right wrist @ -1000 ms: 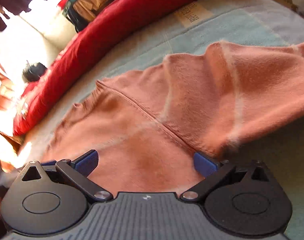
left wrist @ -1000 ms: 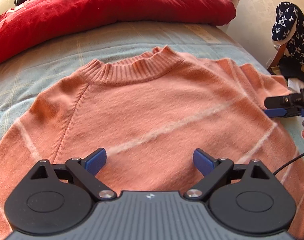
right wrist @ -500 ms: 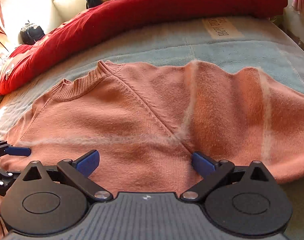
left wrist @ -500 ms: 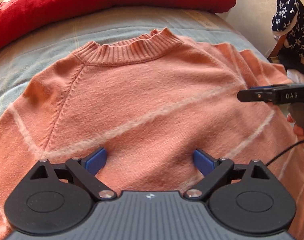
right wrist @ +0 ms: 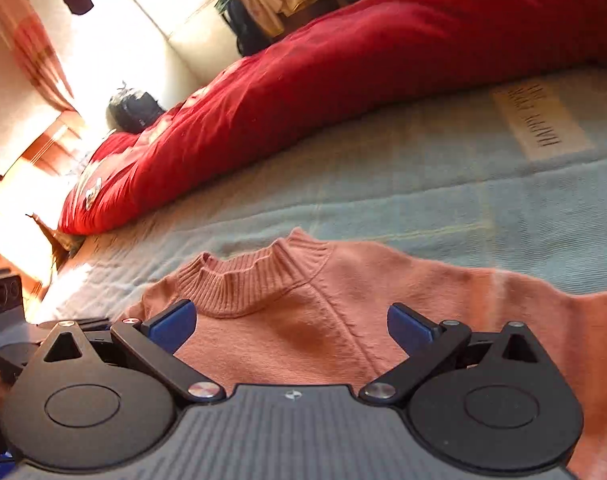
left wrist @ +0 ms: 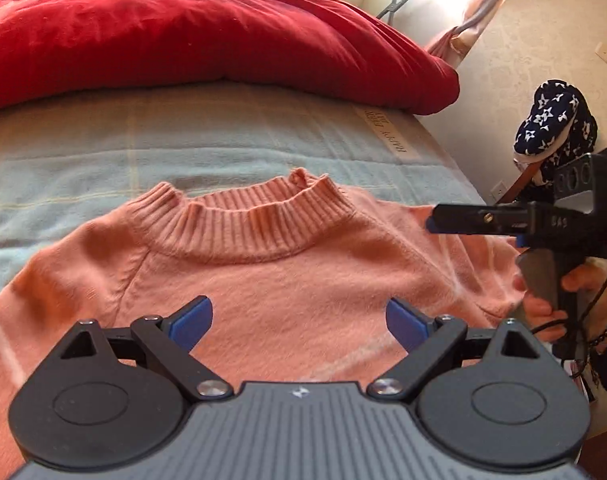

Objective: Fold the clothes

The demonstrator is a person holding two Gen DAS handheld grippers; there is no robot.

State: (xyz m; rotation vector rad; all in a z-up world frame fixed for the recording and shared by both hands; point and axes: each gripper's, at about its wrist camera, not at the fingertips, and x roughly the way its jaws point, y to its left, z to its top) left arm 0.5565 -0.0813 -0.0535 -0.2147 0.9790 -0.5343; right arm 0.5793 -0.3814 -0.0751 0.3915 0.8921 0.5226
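A salmon-pink knit sweater [left wrist: 287,288] with a ribbed collar [left wrist: 243,220] lies flat on the bed, neck pointing away from me. My left gripper [left wrist: 299,322] hovers open over its chest, nothing between the blue pads. In the same view the right gripper [left wrist: 435,222] reaches in from the right above the sweater's shoulder, held by a hand [left wrist: 543,308]. From the right wrist, the sweater [right wrist: 303,332] spreads below the open right gripper [right wrist: 291,326], collar [right wrist: 247,280] just ahead. The left gripper's body [right wrist: 3,312] shows at the left edge.
The bed carries a pale blue blanket [left wrist: 183,140] with a printed label [left wrist: 387,136]. A red duvet [left wrist: 183,36] is piled across the far side. A navy star-patterned cloth [left wrist: 551,120] hangs beyond the bed's right edge, by the wall.
Both grippers have drawn back and tilted up, so the sweater's collar now sits lower and closer in each view. The right gripper has moved further in over the right shoulder. Both stayed open.
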